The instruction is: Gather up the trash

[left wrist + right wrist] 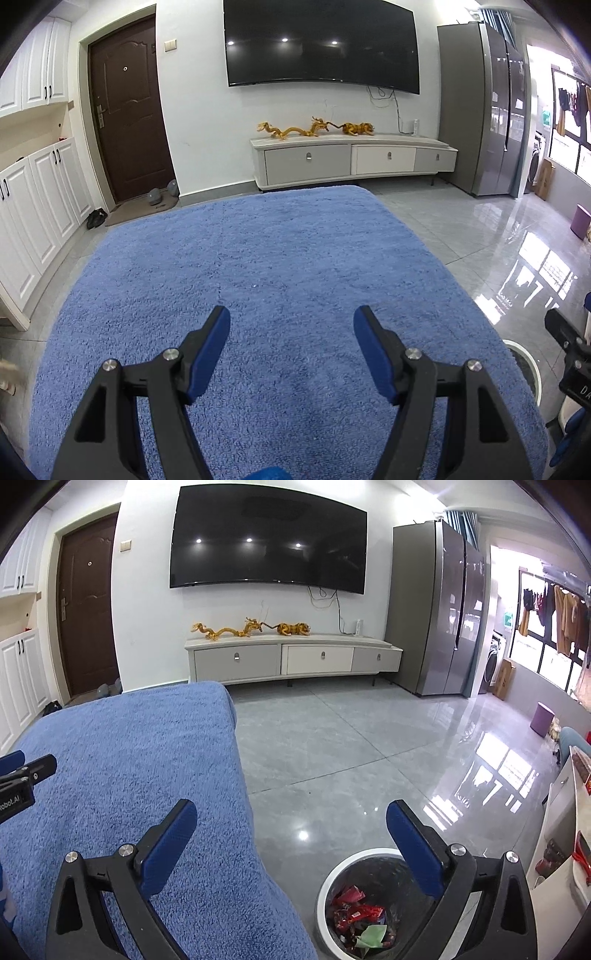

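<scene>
The left tool [291, 325] fills the lower middle of its view, its blue-padded fingers [210, 354] standing partly apart with nothing between them, only the shaggy blue towel [258, 251] that covers the counter below. The towel's pile is thick and looped, and its far edge curves across the centre of the frame. No trash lies on it in either view.

The right tool [291, 819] has its jaws spread wide and empty, over the towel's right edge and the glossy grey tiled floor [332, 746]. At the lower right of the right wrist view, just beside the towel's hanging edge, stands a round trash bin [328, 890] with a white rim and a dark liner. Inside it lie crumpled red wrappers [354, 912] and a pale green scrap of paper [371, 935]. The right finger of that tool overlaps the bin's rim in the picture.

In the upper half of both views a large black television [321, 44] hangs on a white wall above a low cabinet [351, 157] carrying golden dragon figurines [291, 130]. A tall grey refrigerator [439, 605] stands at the right, a brown door [127, 110] at the upper left.
</scene>
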A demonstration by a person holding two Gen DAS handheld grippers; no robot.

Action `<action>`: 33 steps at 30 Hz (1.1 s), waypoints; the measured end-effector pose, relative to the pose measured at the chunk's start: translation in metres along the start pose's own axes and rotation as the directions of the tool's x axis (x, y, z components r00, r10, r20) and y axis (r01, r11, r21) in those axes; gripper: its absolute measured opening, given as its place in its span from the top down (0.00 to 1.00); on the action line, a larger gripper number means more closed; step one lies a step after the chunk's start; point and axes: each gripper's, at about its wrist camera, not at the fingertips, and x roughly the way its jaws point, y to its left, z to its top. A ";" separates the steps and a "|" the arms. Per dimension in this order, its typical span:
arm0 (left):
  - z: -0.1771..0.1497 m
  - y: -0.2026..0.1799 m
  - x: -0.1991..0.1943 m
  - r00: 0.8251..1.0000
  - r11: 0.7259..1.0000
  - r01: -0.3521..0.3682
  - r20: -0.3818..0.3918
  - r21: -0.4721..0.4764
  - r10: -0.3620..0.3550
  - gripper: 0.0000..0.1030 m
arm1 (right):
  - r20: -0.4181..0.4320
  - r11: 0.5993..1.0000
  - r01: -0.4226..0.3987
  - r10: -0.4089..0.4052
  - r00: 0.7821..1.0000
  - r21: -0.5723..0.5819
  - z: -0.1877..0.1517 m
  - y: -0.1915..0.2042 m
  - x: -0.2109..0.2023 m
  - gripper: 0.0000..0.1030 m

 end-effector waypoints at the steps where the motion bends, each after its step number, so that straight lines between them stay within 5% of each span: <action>1: 0.000 0.000 0.000 1.000 1.000 -0.001 0.000 -0.001 0.001 0.34 | 0.000 1.000 -0.001 0.001 1.000 0.000 0.000 0.000 0.001 0.00; 9: -0.005 0.003 -0.005 1.000 1.000 -0.008 0.005 -0.001 0.008 0.33 | -0.009 1.000 -0.010 0.010 1.000 -0.002 -0.002 0.001 0.003 0.00; 13: -0.006 0.006 -0.007 1.000 1.000 -0.012 0.013 -0.005 0.012 0.24 | -0.013 1.000 -0.012 0.012 1.000 0.000 -0.003 0.003 0.004 0.00; 33: -0.010 0.003 -0.007 1.000 1.000 0.003 0.002 0.011 -0.003 0.21 | -0.005 1.000 0.003 -0.003 1.000 0.020 -0.006 0.000 0.002 0.00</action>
